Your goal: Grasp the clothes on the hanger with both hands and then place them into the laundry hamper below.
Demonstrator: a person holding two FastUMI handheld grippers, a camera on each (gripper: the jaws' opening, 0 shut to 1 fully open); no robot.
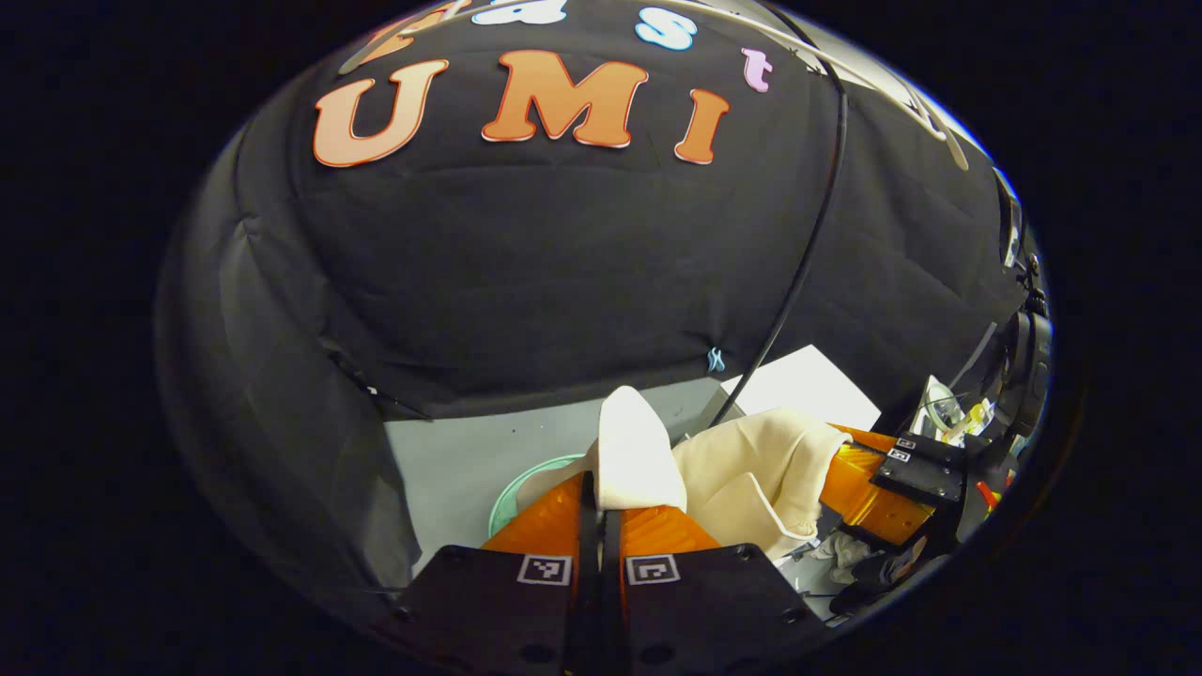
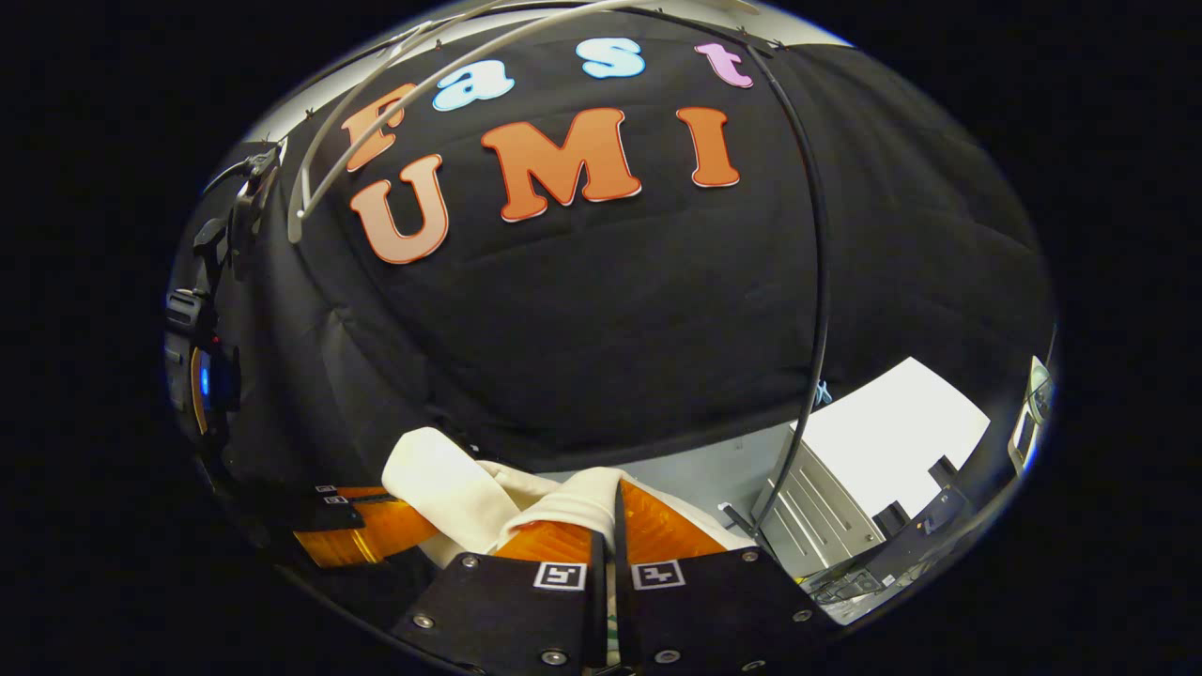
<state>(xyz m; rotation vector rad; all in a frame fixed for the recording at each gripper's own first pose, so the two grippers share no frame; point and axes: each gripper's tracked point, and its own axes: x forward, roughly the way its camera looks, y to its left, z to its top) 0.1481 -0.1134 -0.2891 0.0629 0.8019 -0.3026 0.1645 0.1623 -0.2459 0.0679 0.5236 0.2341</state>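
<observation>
At the bottom centre of the left gripper view, my left gripper (image 1: pixel 601 502) has its two fingers drawn together with only a thin dark line between them, and a fold of the cream-white soft cotton garment (image 1: pixel 751 474) rises out of their tips. I judge the pinch is there so the cloth cannot slide off on the way down. To the lower right of that view the garment drapes across to my right gripper (image 1: pixel 850 488), which comes in from the side with cloth wrapped over its front; holding it at two places keeps it spread between my hands rather than hanging in one long trail.

In the right gripper view my own fingers sit bottom centre, pressed nearly together, with the pale cloth bunched over and between their tips. The other gripper lies at lower left, cloth draped over its end.

Both hands are held low and pitched forward, the fingers aimed at the far wall, the two grippers angled toward each other.

Just beyond my left fingertips, in the lower middle of the left gripper view, a pale green round plastic rim (image 1: pixel 516 479) curves on the grey floor (image 1: pixel 451 460). It may be the laundry hamper, though I cannot be sure. A thin black cable (image 1: pixel 817 216) runs up the black cloth wall (image 1: pixel 526 263) behind.
</observation>
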